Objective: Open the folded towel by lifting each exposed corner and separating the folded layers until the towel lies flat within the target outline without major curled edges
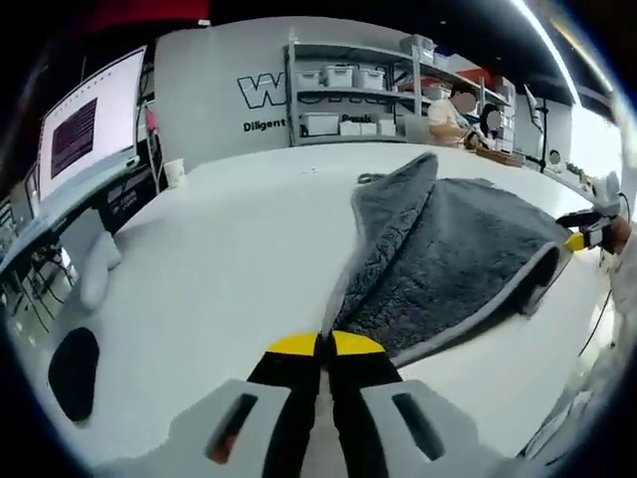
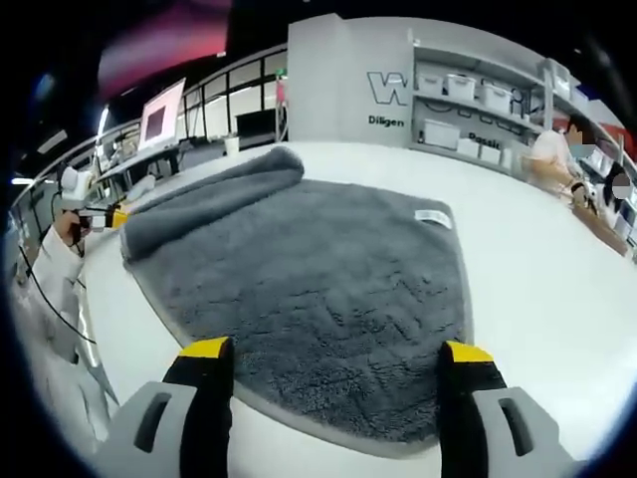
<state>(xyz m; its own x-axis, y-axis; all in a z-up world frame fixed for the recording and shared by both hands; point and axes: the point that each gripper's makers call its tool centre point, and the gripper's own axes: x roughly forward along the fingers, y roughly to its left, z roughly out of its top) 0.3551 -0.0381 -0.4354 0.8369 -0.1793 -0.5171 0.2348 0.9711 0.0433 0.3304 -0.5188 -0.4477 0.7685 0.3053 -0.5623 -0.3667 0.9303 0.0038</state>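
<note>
Two grippers, one grey towel [image 2: 318, 289] on a white table [image 1: 219, 269]:

1. Left gripper [image 1: 324, 346]: your jaws are pressed together on the towel's pale edge band [image 1: 343, 284]. From that pinch the cloth rises up and away to the right in the left gripper view, forming a lifted, tent-like fold with its ridge running away from you.

2. Right gripper [image 2: 336, 351]: your jaws stand spread wide, holding nothing. They straddle the towel's near hem, and the flat layer runs straight ahead of them.

3. Towel, position: mostly spread on the table. One side remains doubled over, showing as a rolled ridge [image 2: 214, 199] at far left in the right gripper view, long axis running from your left gripper's side towards the far end of the table.

4. Governing relation: the folded ridge lies nearest your left gripper, which already has its edge; your right gripper is well apart from it, across the open cloth. Judged so, the coming pull falls to the left, carrying the flap outward, away from your right

5. Target outline: cannot be made out
</note>
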